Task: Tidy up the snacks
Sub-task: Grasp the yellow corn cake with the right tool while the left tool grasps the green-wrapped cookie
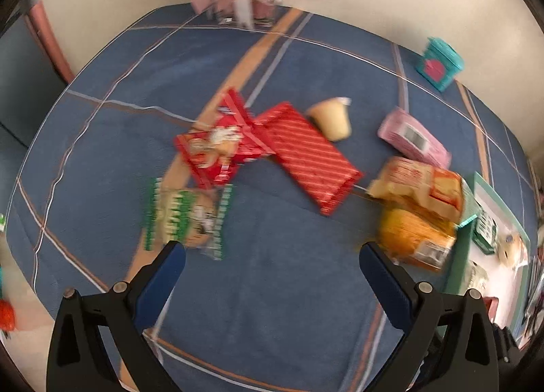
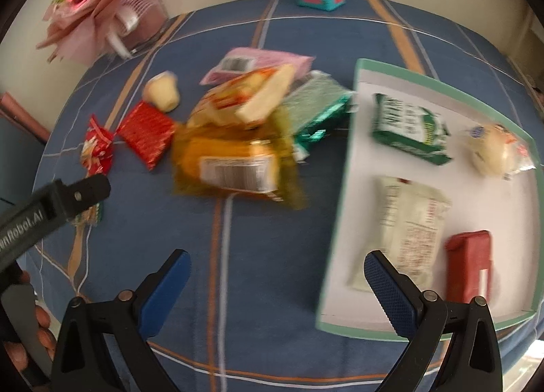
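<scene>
Snacks lie scattered on the blue plaid tablecloth (image 2: 258, 256): a yellow crinkly packet (image 2: 231, 164) with a barcode label, red striped wrapper (image 1: 312, 157), pink pack (image 1: 413, 136). Four more sit inside the green-rimmed tray (image 2: 340, 222). Left gripper (image 1: 272, 256) and right gripper (image 2: 277, 262) hang spread wide, holding nothing.

My scattered snack packets (image 2: 234, 157) loose on the blue cloth, four more inside the green-rimmed tray (image 2: 340, 188).

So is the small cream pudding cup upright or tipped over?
Tipped over. The pudding cup lies on its side on the blue tablecloth, beside the red striped packet, outside the tray.
</scene>
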The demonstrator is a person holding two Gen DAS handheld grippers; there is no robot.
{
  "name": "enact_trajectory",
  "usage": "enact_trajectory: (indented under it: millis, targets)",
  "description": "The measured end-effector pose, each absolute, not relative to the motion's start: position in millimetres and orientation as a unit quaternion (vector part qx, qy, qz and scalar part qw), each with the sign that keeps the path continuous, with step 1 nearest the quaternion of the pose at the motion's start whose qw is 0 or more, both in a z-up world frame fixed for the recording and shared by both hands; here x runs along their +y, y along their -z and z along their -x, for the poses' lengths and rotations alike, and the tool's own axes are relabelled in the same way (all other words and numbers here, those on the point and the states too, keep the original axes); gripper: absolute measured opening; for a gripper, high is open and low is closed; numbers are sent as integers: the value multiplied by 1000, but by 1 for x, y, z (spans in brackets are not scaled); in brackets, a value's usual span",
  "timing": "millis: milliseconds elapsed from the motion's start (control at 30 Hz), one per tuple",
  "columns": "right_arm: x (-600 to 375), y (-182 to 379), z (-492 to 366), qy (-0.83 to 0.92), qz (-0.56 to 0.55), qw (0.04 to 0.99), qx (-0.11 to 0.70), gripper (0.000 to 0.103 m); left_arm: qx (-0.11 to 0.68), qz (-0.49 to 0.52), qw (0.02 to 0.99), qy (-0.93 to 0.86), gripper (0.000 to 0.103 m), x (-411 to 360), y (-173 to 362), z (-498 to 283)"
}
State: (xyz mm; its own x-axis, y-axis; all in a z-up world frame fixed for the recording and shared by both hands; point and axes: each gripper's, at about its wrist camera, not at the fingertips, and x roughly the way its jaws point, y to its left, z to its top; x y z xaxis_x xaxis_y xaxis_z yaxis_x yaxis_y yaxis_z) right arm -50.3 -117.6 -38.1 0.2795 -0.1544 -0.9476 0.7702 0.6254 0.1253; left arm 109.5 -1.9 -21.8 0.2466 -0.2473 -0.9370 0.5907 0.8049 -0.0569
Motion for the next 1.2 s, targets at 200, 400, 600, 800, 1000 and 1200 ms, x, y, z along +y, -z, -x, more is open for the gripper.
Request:
enact_trajectory:
  millis: [200,400,600,800,1000,1200]
  targets:
    - [-114,39,32,323,-285,750,501,103,563,-144,775,248,102,18,31,-137]
    - [-127,37,27,349,-299,751,474,103,575,-133,775,227,102,27,46,-163]
    - [-129,34,6,337,-305,765,455,103,583,-118,776,209,102,38,56,-187]
    - [-137,58,-13,334,-318,758,462,103,599,-112,765,209,102,42,70,-202]
    - [-142,70,-24,353,-315,753,456,103,607,-112,756,219,92,40,82,-212]
    - [-144,73,-26,360,-306,753,458,94,603,-113,758,222,68,35,82,-210]
